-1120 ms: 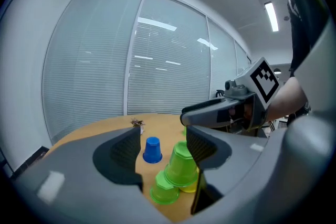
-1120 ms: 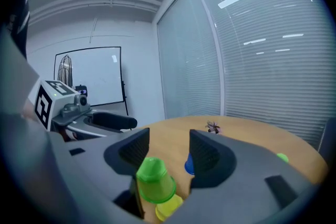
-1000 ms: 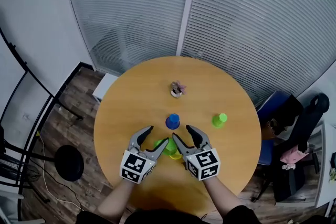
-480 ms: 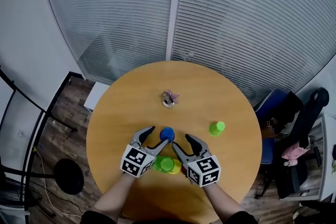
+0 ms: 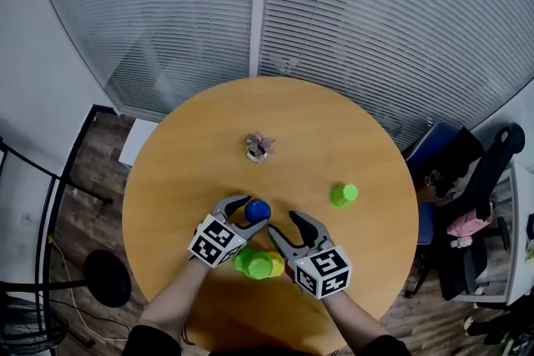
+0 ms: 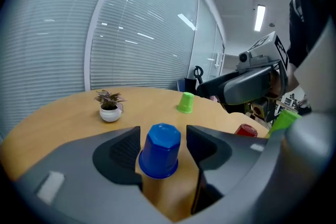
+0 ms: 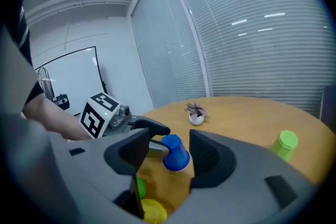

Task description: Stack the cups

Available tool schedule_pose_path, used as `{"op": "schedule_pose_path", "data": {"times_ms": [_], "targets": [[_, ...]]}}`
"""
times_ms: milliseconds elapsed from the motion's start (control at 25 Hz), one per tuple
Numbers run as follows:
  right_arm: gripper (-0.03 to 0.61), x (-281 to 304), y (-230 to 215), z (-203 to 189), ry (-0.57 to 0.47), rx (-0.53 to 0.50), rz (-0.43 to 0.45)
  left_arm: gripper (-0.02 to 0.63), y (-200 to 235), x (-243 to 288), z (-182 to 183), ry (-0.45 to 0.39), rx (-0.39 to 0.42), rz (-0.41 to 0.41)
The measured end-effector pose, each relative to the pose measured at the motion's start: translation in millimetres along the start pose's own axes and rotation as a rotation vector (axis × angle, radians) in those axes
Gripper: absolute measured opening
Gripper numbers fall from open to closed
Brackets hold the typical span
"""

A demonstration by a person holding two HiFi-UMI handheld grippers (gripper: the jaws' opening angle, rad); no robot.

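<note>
An upside-down blue cup [image 5: 258, 209] stands on the round wooden table [image 5: 334, 129]. My left gripper [image 5: 254, 212] is open, its jaws on either side of the blue cup [image 6: 160, 149], with a narrow gap showing at the right jaw. My right gripper [image 5: 284, 224] is open and holds nothing, just right of it. Through the right gripper's [image 7: 169, 136] jaws I see the blue cup [image 7: 176, 153] a short way ahead. Green cups [image 5: 250, 263] and a yellow cup [image 5: 276, 263] lie between the grippers' bodies. Another green cup [image 5: 343, 195] stands alone at the right.
A small potted plant [image 5: 259, 147] stands near the table's middle, beyond the blue cup. A red cup [image 6: 245, 130] shows under the right gripper in the left gripper view. A blue chair [image 5: 434, 154] is at the table's right, and window blinds rise behind.
My left gripper has moved forward until its jaws straddle the blue cup. The right gripper has barely shifted. The head camera has tilted, so the table sits lower in the view.
</note>
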State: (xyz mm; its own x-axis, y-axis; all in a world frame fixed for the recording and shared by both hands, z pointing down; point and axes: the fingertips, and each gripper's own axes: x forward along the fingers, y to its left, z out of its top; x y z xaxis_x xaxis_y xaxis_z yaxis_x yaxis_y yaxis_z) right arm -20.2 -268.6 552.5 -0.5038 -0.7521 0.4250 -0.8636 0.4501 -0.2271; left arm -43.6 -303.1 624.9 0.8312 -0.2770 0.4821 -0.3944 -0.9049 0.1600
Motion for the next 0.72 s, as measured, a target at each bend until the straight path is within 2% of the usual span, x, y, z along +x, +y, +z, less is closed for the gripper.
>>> {"op": "schedule_pose_path", "data": {"times_ms": [200,280,520,720], "targets": [[0.216,-0.3,-3.0,-4.1,0.005,0.012,-0.007,0.258,-0.9,9.8,-9.4,0.056,0.041,-0.015],[0.216,-2.1,-4.3,-4.3,0.005,0.016,-0.013,0.236,0.6,12.3,-10.6,0.065,0.052,-0.008],[0.216,-14.2,-8.3,-2.9,-0.010,0.020,-0.034,0.233,2.5,8.3,-1.3,0.048,0.048,0.013],[0.216,-34.0,-6.2,4.6,-0.037,0.014,-0.051,0.233,-10.9,-6.5,28.3,0.020,0.080,0.015]]}}
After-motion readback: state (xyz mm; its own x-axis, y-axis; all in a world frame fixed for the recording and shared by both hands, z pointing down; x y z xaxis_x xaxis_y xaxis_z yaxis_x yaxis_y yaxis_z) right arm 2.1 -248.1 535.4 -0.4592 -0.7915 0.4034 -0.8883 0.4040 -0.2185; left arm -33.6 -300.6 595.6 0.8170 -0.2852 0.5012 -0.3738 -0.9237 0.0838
